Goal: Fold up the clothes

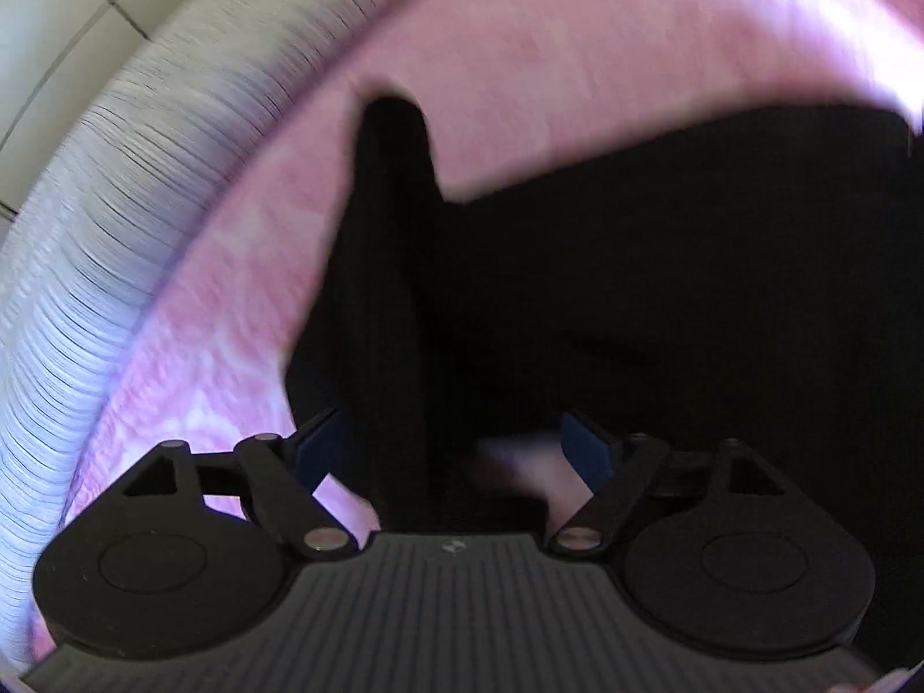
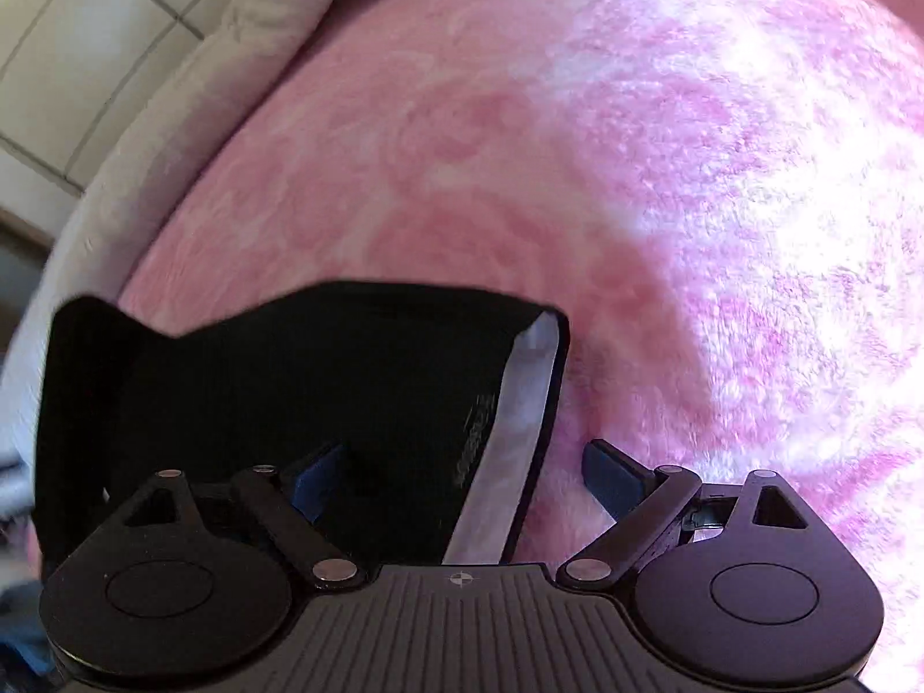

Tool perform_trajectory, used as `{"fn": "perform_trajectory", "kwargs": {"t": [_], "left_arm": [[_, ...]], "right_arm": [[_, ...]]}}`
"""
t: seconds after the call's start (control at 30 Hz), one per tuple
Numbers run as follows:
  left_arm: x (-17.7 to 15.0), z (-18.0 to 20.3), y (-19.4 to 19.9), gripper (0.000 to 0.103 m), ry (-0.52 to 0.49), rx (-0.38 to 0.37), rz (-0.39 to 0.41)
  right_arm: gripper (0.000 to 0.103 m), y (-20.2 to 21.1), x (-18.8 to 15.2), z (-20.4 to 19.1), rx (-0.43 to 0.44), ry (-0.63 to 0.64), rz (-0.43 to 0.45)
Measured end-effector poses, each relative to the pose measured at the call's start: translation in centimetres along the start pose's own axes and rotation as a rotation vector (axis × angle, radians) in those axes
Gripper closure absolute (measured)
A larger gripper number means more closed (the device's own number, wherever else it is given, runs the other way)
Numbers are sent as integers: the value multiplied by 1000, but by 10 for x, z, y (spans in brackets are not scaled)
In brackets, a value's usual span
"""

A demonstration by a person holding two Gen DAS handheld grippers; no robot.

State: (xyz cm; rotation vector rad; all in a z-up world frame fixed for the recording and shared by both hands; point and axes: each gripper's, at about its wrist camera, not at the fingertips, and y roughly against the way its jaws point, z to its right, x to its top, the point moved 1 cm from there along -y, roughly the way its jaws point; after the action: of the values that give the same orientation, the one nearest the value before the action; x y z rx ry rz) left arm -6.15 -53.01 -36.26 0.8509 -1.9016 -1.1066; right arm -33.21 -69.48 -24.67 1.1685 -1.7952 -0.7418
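Nearest in the left wrist view, the left gripper [image 1: 456,450] has its blue-padded fingers [image 1: 315,450] spread wide apart, with nothing clamped between them. A black garment [image 1: 635,289] fills the space ahead of and between the fingers; whether the pads touch the cloth cannot be told, since the dark fabric swallows detail. The garment runs across the right half of that view, and one narrow part of it reaches up and away toward the middle of the picture.

In the right wrist view, the right gripper [image 2: 462,476] is likewise wide open and holds nothing. The same black garment [image 2: 289,381] lies just ahead of it, mostly in front of the left-hand finger — a pale grey-white strip [image 2: 514,439] runs along its right edge, with faint lettering beside the strip that is too small to read.

Under the garment is a fluffy pink blanket [image 2: 520,173] with a swirled, rose-like pattern, covering a bed. Strong light washes out its right side [image 2: 808,202]. Beyond the blanket's left edge runs a pale padded border [image 2: 190,86] — in the left wrist view it appears as a white ribbed band [image 1: 104,202], blurred. Farthest off, at the upper left of both views, is a floor of light tiles [image 2: 86,46] with dark grout lines.
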Motion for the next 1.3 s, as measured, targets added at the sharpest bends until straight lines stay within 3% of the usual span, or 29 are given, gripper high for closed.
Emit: {"fn": "perform_trajectory", "kwargs": {"t": [0.03,0.07,0.1,0.13,0.17,0.27,0.47,0.57,0.6,0.67,0.7,0.77,0.83,0.93,1.03,1.17,1.3], "left_arm": [[-4,0,-10,25,2,18,-29],[-8,-2,-20,29,10,42,-57],[-12,-5,-29,52,19,65,-85],[-14,-11,-30,88,31,67,-102],[-15,-20,-26,98,45,55,-114],[-18,-55,5,98,55,63,-110],[-10,-176,107,95,55,200,-128],[7,-209,105,72,18,253,-139],[11,-212,97,56,-7,285,-137],[18,-215,75,50,-67,357,-135],[17,-212,67,50,-92,379,-133],[12,-203,55,50,-126,400,-122],[-8,-191,53,38,-117,377,-104],[-60,-171,51,37,-94,339,-114],[-121,-150,50,37,-83,312,-142],[-203,-124,29,37,-238,297,-178],[-260,-108,-3,37,-436,306,-164]], "right_arm": [[55,4,0,2,9,9,-6],[66,8,-1,5,19,17,-12],[84,11,-1,7,28,26,-18],[89,15,-2,10,37,35,-24],[91,19,-2,12,46,44,-30],[94,35,1,4,53,139,-48],[95,76,49,-12,-25,380,-30],[95,69,92,-14,-81,432,-2],[94,63,107,-17,-96,446,4],[80,39,130,-24,-127,479,3],[64,28,135,-31,-174,528,9],[56,16,129,-48,-265,623,62],[52,23,110,-64,-274,676,95],[47,39,53,-79,-222,753,63],[46,61,-34,-92,-132,890,-34],[45,78,-151,-105,-67,1128,-156],[44,82,-240,-107,-99,1325,-230]]}}
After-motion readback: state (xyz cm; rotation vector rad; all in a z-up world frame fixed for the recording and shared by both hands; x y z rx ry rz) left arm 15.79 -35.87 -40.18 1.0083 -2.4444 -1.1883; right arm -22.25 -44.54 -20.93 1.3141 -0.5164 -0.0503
